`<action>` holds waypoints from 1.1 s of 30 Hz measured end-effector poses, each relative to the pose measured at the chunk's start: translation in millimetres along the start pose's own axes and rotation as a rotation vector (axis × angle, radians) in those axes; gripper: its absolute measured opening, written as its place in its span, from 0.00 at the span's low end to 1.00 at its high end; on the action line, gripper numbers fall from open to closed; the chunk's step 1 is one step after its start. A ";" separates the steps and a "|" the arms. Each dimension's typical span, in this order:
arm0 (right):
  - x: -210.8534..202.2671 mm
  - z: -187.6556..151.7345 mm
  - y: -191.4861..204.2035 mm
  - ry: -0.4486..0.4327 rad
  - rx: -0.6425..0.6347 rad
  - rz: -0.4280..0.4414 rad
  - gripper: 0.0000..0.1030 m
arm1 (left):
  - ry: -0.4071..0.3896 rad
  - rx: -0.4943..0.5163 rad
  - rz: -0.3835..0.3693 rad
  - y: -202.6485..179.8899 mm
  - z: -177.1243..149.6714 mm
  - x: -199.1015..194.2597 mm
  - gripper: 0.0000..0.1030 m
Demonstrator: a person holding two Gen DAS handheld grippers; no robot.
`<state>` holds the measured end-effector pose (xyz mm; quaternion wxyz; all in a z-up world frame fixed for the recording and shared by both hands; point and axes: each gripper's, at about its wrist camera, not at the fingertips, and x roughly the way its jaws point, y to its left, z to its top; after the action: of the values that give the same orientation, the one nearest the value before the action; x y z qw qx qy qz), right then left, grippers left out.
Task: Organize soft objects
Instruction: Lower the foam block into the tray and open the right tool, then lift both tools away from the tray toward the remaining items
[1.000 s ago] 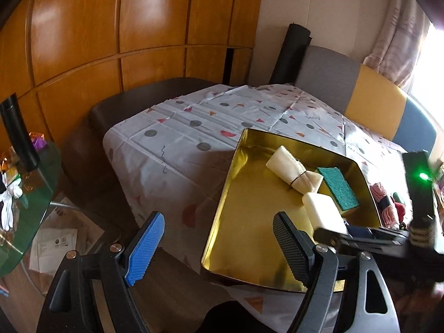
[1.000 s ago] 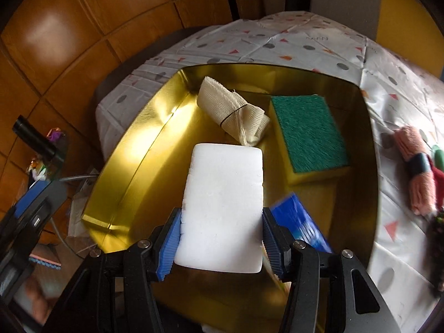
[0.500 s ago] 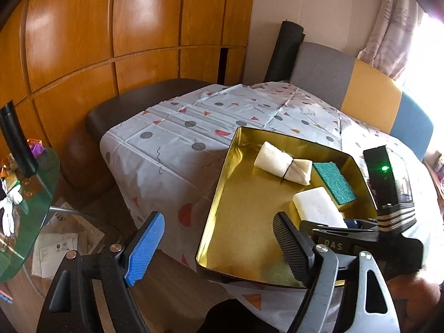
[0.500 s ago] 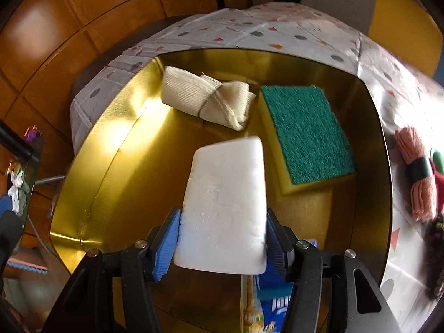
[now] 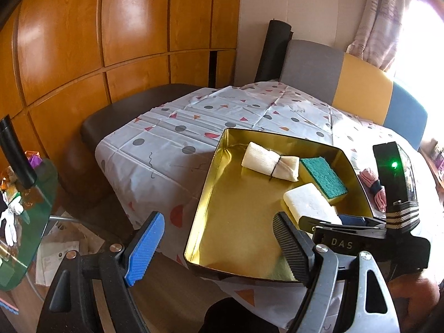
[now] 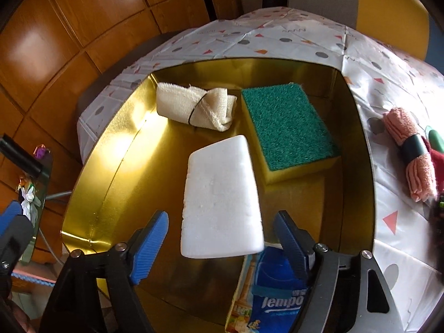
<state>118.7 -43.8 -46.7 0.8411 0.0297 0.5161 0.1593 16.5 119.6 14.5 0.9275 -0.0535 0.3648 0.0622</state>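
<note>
Wood-panelled wall behind patterned tablecloth under gold tray.

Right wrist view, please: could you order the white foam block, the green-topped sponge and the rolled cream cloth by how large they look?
1. White foam block, though nearest the camera, so unsure against the sponge.
2. Green-topped sponge.
3. Rolled cream cloth, clearly smallest.

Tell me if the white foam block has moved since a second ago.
Yes. The white foam block has tipped rightward toward the green sponge, free of the opening right gripper.
</note>
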 end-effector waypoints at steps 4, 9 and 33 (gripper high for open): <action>-12.7 -3.0 -4.5 -0.027 0.005 -0.001 0.78 | 0.004 0.014 -0.006 -5.3 -1.3 -0.5 0.80; -25.5 -4.3 -8.4 -0.067 0.019 0.003 0.78 | 0.003 0.035 -0.008 -12.0 -2.7 -4.0 0.80; -135.8 -56.2 -166.6 -0.253 0.193 -0.247 0.81 | 0.029 0.164 -0.134 -72.3 0.4 -7.9 0.80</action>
<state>52.3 -248.6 8.0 0.9057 0.0664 0.4188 -0.0003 22.2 47.7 24.1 0.9254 -0.0026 0.3777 -0.0307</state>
